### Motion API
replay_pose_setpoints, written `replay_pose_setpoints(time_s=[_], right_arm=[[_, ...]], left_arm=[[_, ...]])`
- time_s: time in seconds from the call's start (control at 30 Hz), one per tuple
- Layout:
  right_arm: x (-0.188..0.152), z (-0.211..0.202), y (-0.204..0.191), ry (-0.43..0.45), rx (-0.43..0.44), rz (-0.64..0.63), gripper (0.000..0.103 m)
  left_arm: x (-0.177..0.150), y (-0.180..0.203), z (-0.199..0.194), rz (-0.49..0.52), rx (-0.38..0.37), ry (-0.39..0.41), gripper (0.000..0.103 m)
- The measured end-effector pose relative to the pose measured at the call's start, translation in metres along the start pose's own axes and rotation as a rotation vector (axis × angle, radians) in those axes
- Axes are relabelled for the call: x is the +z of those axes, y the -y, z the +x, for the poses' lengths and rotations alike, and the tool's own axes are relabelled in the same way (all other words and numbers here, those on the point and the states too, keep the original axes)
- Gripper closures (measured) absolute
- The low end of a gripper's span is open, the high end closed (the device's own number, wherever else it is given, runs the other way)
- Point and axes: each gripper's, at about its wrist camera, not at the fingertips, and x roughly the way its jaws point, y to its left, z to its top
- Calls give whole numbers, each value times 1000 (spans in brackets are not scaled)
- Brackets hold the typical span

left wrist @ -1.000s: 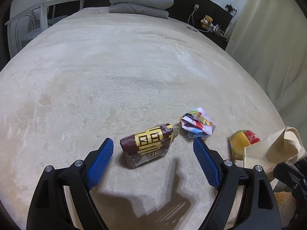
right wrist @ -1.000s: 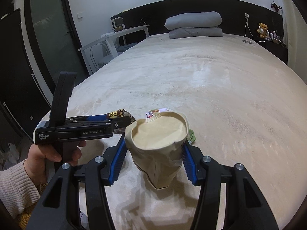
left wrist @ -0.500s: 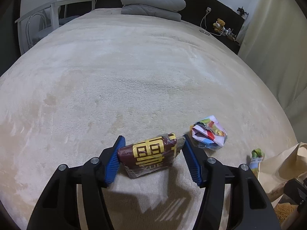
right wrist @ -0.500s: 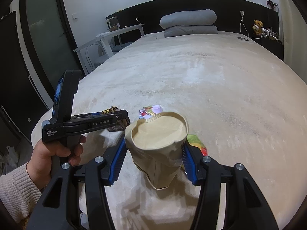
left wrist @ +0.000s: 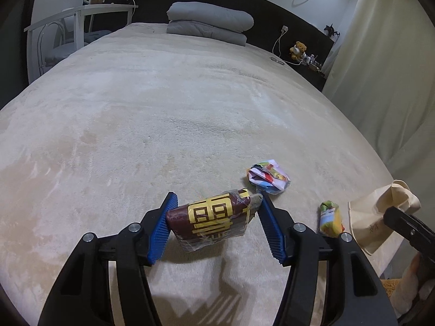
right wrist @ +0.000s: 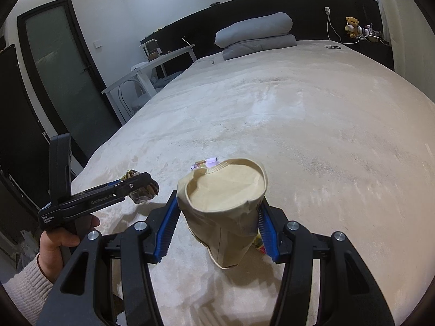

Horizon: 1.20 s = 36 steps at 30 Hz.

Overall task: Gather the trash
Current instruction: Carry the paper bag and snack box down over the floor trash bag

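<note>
My left gripper is shut on a dark red snack packet with yellow characters, lifted a little off the beige bed cover. The right wrist view shows that same left gripper at the left, clamped on the packet and held by a hand. My right gripper is shut on an open tan cloth bag. A crumpled multicoloured wrapper and a green-yellow wrapper lie on the cover to the right. The bag shows at the right edge.
Folded grey bedding lies at the head of the bed. A white desk and chair stand at the left, and cream curtains hang at the right. A teddy bear sits on the dark headboard ledge.
The left gripper's jaws closed on the red packet and lifted it off the cover. The right gripper with the bag shifted a little, still gripping.
</note>
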Motion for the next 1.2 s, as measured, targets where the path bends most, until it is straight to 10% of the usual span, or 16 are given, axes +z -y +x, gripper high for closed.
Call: replay_pose_setpoints(time_s=[1.2], right_arm=[[-120,-108,-34,48,24,-38,49]], left_arm=[[-145,56,-136,112,-199,71,44]])
